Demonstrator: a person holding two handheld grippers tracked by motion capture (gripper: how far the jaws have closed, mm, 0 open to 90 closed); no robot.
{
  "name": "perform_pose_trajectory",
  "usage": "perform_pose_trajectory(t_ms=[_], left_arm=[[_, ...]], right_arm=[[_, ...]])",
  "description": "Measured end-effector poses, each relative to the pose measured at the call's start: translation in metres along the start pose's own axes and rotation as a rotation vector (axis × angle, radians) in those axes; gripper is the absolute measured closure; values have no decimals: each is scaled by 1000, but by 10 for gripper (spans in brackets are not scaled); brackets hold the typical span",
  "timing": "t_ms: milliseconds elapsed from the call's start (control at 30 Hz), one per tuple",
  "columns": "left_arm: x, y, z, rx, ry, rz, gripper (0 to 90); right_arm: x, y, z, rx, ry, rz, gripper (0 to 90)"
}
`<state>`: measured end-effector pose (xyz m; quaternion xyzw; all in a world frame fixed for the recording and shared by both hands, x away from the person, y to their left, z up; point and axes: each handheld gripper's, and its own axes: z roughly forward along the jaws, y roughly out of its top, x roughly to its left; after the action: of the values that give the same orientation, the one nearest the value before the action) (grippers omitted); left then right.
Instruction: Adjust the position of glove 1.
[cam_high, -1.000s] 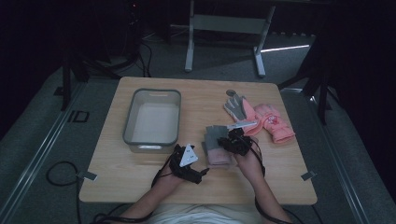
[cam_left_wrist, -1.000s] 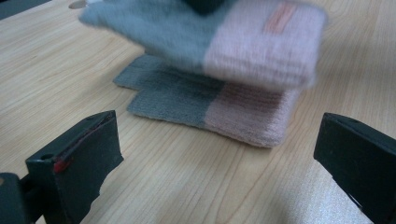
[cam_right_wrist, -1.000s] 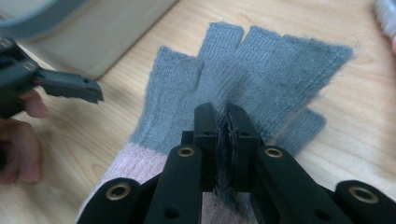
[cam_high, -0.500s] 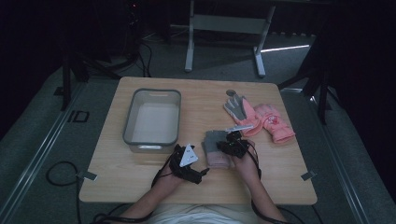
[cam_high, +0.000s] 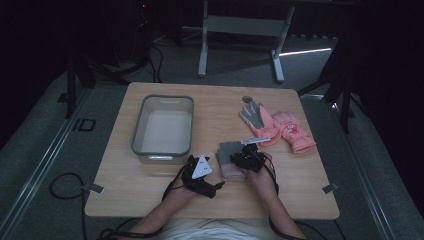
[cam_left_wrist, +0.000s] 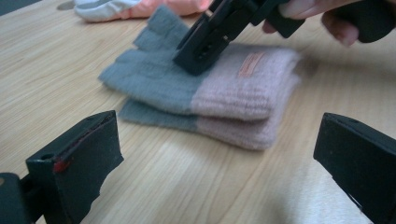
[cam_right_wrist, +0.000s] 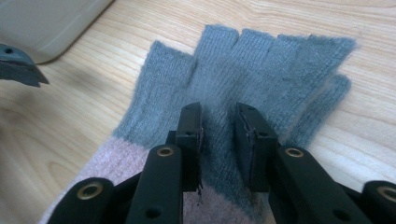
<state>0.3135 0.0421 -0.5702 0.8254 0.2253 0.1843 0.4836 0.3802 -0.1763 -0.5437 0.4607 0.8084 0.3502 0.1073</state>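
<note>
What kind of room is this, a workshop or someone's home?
Probably a recording lab or studio: a lone wooden table on grey carpet, dark surroundings, cables trailing across the floor, and a metal stand behind.

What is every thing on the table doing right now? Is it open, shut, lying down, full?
Grey-and-pink gloves: stacked flat on the table, one on the other.
Right gripper: tips down on the top glove, jaws have just been opening, a narrow gap between them.
Left gripper: jaws wide open, holding nothing.
Grey bin: upright, looks empty.
Pink gloves: lying flat, untouched.
</note>
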Motion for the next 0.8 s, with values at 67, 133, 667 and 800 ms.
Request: perform_pose_trajectory(t_ms=[67,133,667,800], left_arm=[[-1,0,0,-10,-8,15,3],[-3,0,-1,-24,-2,29,3],[-11,49,14,35,-167,151,121],[-12,49,29,83,-190,223,187]], right_arm=[[0,-1,-2,-6,11,5,679],[-2,1,-9,-24,16,17,667],[-39,44,-36,-55,-26,-30,606],[-43,49,-13,-18,-10,-23,584]])
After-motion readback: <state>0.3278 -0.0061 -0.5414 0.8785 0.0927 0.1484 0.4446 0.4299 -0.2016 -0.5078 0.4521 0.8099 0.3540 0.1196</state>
